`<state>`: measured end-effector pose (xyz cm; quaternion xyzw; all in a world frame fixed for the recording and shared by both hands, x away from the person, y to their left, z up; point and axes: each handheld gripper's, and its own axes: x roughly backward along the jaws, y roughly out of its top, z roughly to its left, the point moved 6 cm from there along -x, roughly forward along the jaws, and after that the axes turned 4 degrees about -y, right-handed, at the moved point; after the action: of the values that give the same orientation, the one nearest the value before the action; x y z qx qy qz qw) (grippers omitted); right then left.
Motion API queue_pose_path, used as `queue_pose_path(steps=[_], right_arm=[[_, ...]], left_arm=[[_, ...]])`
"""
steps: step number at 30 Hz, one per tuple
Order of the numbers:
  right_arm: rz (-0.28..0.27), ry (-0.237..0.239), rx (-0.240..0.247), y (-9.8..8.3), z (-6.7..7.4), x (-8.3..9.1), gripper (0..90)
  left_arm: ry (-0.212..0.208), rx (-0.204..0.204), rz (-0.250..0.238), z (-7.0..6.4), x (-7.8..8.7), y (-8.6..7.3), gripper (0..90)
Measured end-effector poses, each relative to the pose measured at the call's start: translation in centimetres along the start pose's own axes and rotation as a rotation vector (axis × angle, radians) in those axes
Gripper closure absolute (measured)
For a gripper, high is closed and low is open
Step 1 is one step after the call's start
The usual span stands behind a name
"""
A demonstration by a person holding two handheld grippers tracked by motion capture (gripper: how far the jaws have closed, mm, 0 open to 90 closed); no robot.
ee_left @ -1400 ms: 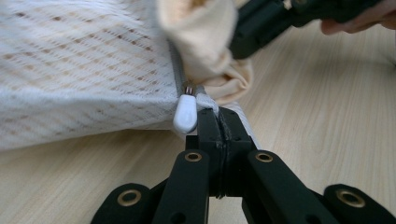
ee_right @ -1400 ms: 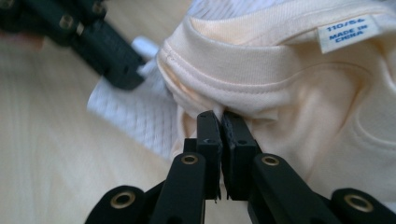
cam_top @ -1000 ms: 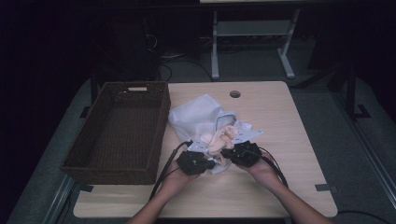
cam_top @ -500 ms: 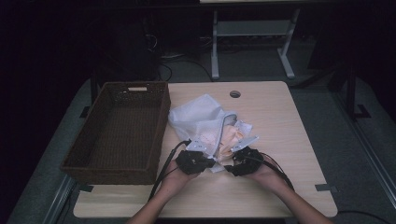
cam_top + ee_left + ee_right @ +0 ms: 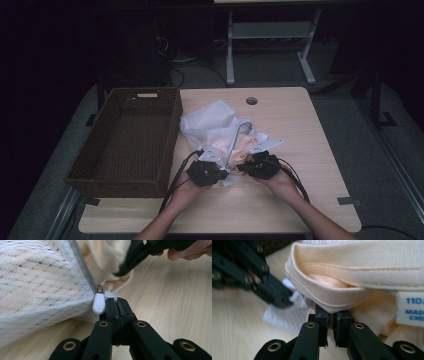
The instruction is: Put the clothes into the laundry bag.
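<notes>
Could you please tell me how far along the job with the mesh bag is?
Done: the mesh bag's zip is open, and the cream garment shows at its mouth. In hand: the left hand-held gripper pinches the bag by the zipper pull; the right hand-held gripper has just been closing its jaws on the garment's ribbed edge. Left: the wicker basket holds nothing yet.

mesh bag (image 5: 37, 277) — white, open honeycomb weave, grey zipper tape, white pull tab (image 5: 98, 303); garment (image 5: 362, 267) — pale cream, ribbed collar, white label with blue print; basket (image 5: 127, 140) — dark brown wicker; surface (image 5: 310, 135) — light wood grain; both grippers' jaws black with brass rivets
</notes>
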<state>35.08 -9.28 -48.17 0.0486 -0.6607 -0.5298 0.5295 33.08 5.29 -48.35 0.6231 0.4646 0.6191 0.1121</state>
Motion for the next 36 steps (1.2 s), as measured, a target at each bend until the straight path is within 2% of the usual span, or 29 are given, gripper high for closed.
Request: queue_pose_path(steps=[5, 10, 16, 18, 20, 23, 25, 28, 36], right_arm=[[-0.024, 0.010, -0.019, 0.5, 0.2, -0.9, 83.0], [-0.039, 0.022, -0.038, 1.3, 0.5, -2.3, 83.0], [-0.067, -0.004, -0.031, 2.7, 0.5, -4.5, 82.9], [-0.050, -0.004, -0.019, 2.4, 0.5, -5.1, 82.6], [-0.019, 0.017, -0.028, 1.8, 0.4, -5.5, 80.6], [-0.011, 0.035, -0.012, 1.8, 0.4, -5.2, 71.7], [-0.001, 0.042, 0.004, 1.7, 0.4, -4.4, 62.2], [0.033, 0.010, 0.030, 1.3, -0.1, -3.0, 51.5], [0.045, -0.047, 0.032, 1.1, -2.2, 0.9, 43.9]], left_arm=[[-0.007, -0.007, 0.001, -0.1, 0.0, 0.0, 89.1], [-0.026, -0.046, 0.015, -0.6, -0.1, 0.0, 89.1], [-0.021, -0.053, 0.013, -0.4, 0.3, -0.2, 89.1], [-0.021, -0.044, 0.008, -0.3, 0.5, -0.3, 89.1], [-0.022, -0.036, 0.011, -0.2, 0.5, -0.5, 89.1], [-0.011, -0.043, 0.016, -0.1, 0.5, -0.5, 88.9], [-0.007, -0.041, 0.013, -0.1, 0.6, -0.5, 88.6], [-0.005, -0.037, 0.013, 0.0, 0.6, -0.6, 88.6], [-0.001, -0.031, 0.007, 0.1, 0.8, -0.6, 88.5]])
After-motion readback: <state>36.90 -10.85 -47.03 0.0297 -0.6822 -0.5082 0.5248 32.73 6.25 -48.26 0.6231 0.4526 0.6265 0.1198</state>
